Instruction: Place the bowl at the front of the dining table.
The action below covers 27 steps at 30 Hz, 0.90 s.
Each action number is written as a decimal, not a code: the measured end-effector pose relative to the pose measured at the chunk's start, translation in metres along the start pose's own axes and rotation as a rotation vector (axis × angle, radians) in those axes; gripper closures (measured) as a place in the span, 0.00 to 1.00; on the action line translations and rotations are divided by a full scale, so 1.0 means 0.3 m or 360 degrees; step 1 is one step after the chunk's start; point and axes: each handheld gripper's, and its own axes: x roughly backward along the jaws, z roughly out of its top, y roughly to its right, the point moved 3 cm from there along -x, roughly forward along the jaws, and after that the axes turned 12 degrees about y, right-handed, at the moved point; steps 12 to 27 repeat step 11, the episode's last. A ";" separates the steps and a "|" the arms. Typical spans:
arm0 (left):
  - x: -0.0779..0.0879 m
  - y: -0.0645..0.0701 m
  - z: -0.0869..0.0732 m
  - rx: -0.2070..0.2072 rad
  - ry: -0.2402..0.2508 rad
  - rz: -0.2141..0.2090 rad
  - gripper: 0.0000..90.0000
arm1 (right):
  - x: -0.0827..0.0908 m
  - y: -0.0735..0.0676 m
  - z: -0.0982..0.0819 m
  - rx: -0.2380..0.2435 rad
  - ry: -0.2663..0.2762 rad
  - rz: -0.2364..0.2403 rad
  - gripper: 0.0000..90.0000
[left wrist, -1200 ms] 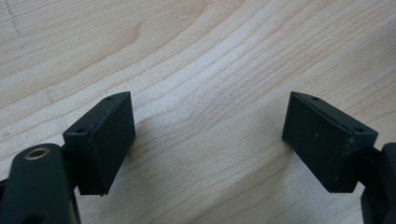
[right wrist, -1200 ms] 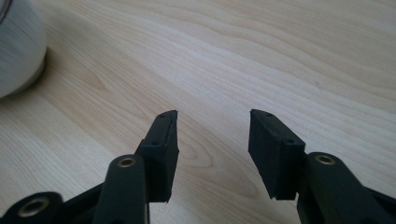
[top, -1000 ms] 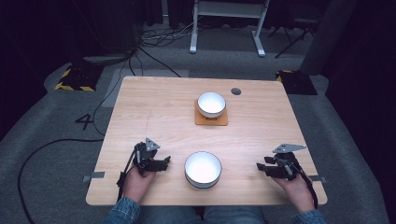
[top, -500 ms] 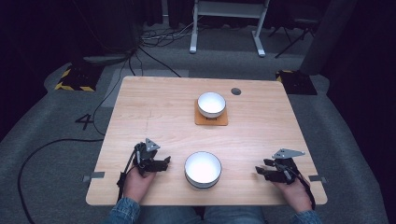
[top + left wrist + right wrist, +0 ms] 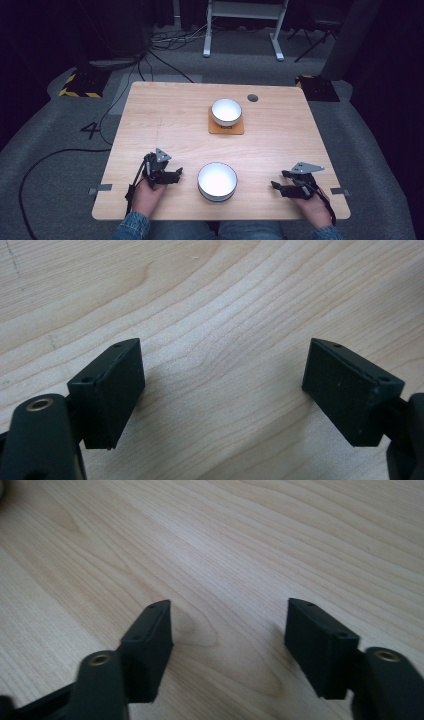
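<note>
A white bowl (image 5: 217,181) sits near the table's front edge, between my two hands. A second white bowl (image 5: 226,111) rests on an orange square mat (image 5: 226,127) farther back, at the middle. My left gripper (image 5: 178,172) lies low on the table just left of the near bowl, jaws open and pointing toward it; its own view has only bare wood between the pads (image 5: 112,390). At the front right my right gripper (image 5: 277,181) stands open too, aimed left at the near bowl, with bare wood between its pads (image 5: 150,645).
The wooden table (image 5: 165,120) has a small dark round hole (image 5: 252,98) at the back right. Cables (image 5: 60,155) trail over the grey floor to the left. A white metal stand (image 5: 240,20) rises behind the table.
My right gripper has shifted slightly left and nearer the front edge. The left gripper and both bowls have stayed put.
</note>
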 end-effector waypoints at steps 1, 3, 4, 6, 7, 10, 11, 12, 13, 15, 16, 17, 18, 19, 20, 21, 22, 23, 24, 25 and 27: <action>0.000 0.000 0.000 0.0000 0.0000 0.0000 0.19 | -0.006 -0.004 -0.006 0.0040 0.0029 0.0019 0.23; 0.000 0.000 0.000 0.0001 0.0001 0.0000 0.19 | -0.012 -0.009 -0.010 0.0040 0.0050 0.0050 0.18; 0.000 0.000 0.000 0.0002 -0.0001 -0.0001 0.19 | -0.014 -0.005 -0.010 0.0068 0.0044 0.0063 0.17; 0.000 0.000 0.000 0.0001 0.0000 -0.0001 0.19 | -0.016 -0.008 -0.009 0.0052 0.0036 0.0053 0.16; 0.000 0.000 0.000 0.0001 0.0001 0.0000 0.19 | -0.017 -0.007 -0.009 0.0058 0.0039 0.0055 0.16; 0.000 0.000 0.000 0.0000 0.0002 0.0002 0.19 | -0.017 -0.006 -0.009 0.0060 0.0037 0.0053 0.15; 0.000 0.000 0.000 0.0000 0.0000 -0.0001 0.19 | -0.017 -0.006 -0.009 0.0060 0.0037 0.0052 0.15; 0.000 0.000 0.000 0.0000 0.0000 -0.0001 0.19 | -0.017 -0.006 -0.009 0.0060 0.0037 0.0052 0.15; 0.000 0.000 0.000 0.0000 0.0000 -0.0001 0.19 | -0.017 -0.006 -0.009 0.0060 0.0037 0.0052 0.15; 0.000 0.000 0.000 0.0000 0.0000 -0.0001 0.19 | -0.017 -0.006 -0.009 0.0060 0.0037 0.0052 0.15; 0.000 0.000 0.000 0.0000 0.0000 -0.0001 0.19 | -0.017 -0.006 -0.009 0.0060 0.0037 0.0052 0.15; 0.000 0.000 0.000 0.0000 0.0000 -0.0001 0.19 | -0.017 -0.006 -0.009 0.0060 0.0037 0.0052 0.15; 0.000 0.000 0.000 0.0000 0.0000 -0.0001 0.19 | -0.017 -0.006 -0.009 0.0060 0.0037 0.0052 0.15; 0.000 0.000 0.000 0.0000 0.0000 -0.0001 0.19 | -0.017 -0.006 -0.009 0.0060 0.0037 0.0052 0.15; 0.000 0.000 0.000 0.0000 0.0000 -0.0001 0.19 | -0.017 -0.006 -0.009 0.0060 0.0037 0.0052 0.15; 0.000 0.000 0.000 0.0000 0.0000 -0.0001 0.19 | -0.017 -0.006 -0.009 0.0060 0.0037 0.0052 0.15; 0.000 0.000 0.000 0.0000 0.0000 -0.0001 0.19 | -0.017 -0.006 -0.009 0.0060 0.0037 0.0052 0.15; 0.000 0.000 0.000 0.0000 0.0000 -0.0001 0.19 | -0.017 -0.006 -0.009 0.0060 0.0037 0.0052 0.15; 0.000 0.000 0.000 0.0000 0.0000 -0.0001 0.19 | -0.017 -0.006 -0.009 0.0060 0.0037 0.0052 0.15; 0.000 0.000 0.000 0.0000 0.0000 -0.0001 0.19 | -0.017 -0.006 -0.009 0.0060 0.0037 0.0052 0.15; 0.000 0.000 0.000 0.0000 0.0000 -0.0001 0.19 | -0.017 -0.006 -0.009 0.0060 0.0037 0.0052 0.15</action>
